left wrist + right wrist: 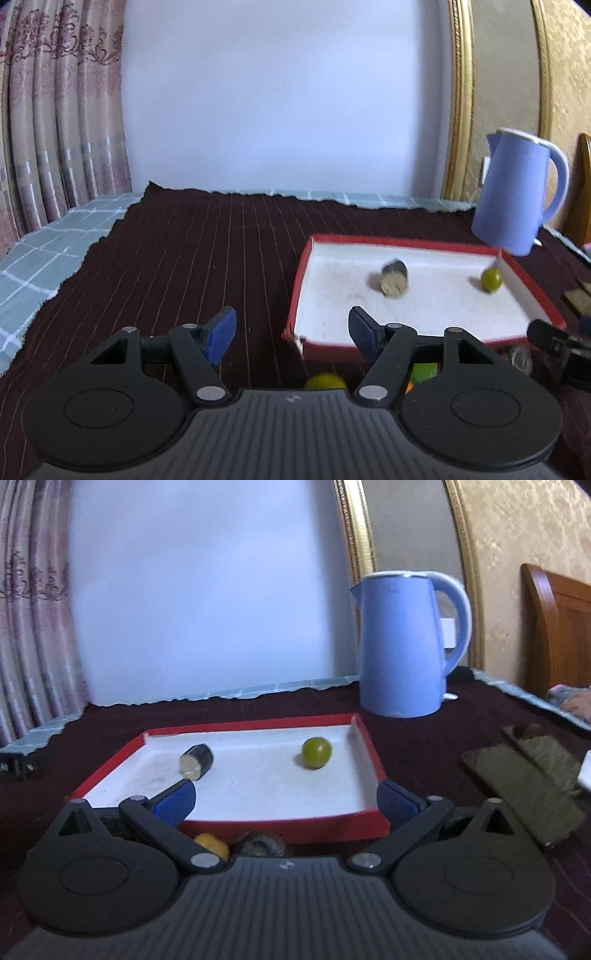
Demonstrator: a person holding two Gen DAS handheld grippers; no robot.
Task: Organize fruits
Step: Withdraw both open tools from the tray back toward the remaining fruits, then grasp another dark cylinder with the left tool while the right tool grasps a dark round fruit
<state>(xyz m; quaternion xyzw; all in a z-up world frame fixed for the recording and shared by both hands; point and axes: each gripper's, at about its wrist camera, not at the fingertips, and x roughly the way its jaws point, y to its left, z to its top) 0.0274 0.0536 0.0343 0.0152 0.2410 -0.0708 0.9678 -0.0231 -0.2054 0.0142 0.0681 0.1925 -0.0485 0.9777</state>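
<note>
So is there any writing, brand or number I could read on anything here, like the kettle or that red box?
None can be read.
Blue kettle: a faint mark near the rim, too blurred to read.
Red box: no lettering visible.
Right tongs: a small emblem on the body, a symbol and no letters.
Dark flat objects beside the box: no legible text.

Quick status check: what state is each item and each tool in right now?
left tool: open, empty
right tool: open, empty
red tray: upright, holds two items
green fruit: in tray
dark cylinder piece: on its side in tray
yellow fruit: outside tray, on cloth
blue kettle: upright, lid closed
</note>
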